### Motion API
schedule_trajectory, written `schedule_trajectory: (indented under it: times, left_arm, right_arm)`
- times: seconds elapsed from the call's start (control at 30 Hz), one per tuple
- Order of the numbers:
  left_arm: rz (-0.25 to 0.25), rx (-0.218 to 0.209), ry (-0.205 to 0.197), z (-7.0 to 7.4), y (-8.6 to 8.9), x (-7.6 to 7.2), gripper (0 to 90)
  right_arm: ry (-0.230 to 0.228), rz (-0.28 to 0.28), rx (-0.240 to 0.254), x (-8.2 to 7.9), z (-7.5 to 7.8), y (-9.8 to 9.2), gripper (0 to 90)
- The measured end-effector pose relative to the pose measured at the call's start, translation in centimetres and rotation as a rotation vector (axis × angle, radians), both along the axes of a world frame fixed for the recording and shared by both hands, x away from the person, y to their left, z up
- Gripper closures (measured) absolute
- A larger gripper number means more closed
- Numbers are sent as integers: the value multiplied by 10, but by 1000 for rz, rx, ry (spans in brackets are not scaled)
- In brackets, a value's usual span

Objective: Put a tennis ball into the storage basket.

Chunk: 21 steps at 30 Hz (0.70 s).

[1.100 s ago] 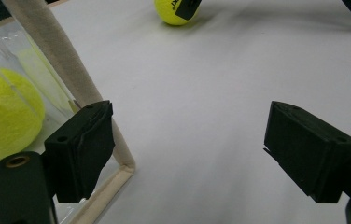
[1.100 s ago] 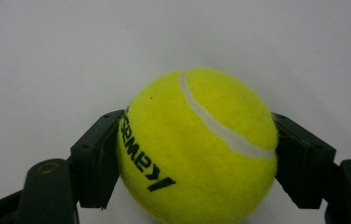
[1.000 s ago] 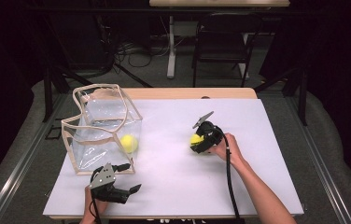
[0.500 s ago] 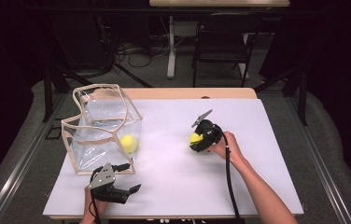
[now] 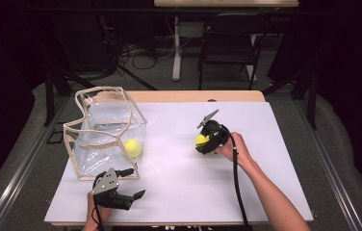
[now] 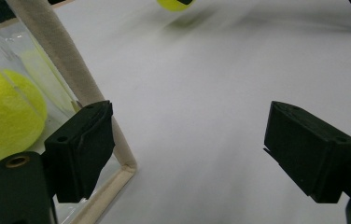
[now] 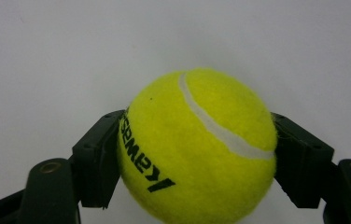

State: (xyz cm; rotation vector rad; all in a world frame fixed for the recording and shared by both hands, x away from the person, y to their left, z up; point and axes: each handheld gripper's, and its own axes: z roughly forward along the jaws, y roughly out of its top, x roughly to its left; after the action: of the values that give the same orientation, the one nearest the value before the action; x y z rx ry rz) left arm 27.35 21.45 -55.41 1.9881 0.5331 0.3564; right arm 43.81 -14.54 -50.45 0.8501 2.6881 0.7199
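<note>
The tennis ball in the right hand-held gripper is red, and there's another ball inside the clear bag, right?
Not quite. The tennis ball clamped in the right hand-held gripper is yellow, not red, as the right gripper view shows. The rest holds: another ball sits inside the clear bag.

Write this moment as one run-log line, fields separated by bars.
right gripper: shut on yellow tennis ball | left gripper: open, beside clear plastic bag with beige trim | second yellow tennis ball: inside bag
</note>
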Motion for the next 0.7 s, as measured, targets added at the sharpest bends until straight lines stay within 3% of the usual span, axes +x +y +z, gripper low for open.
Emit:
schedule_trajectory:
  times: [0.7]
  left_arm:
    - [3,0,-1,0,0,0,161]
  right_arm:
    - [-25,31,-13,1,21,10,261]
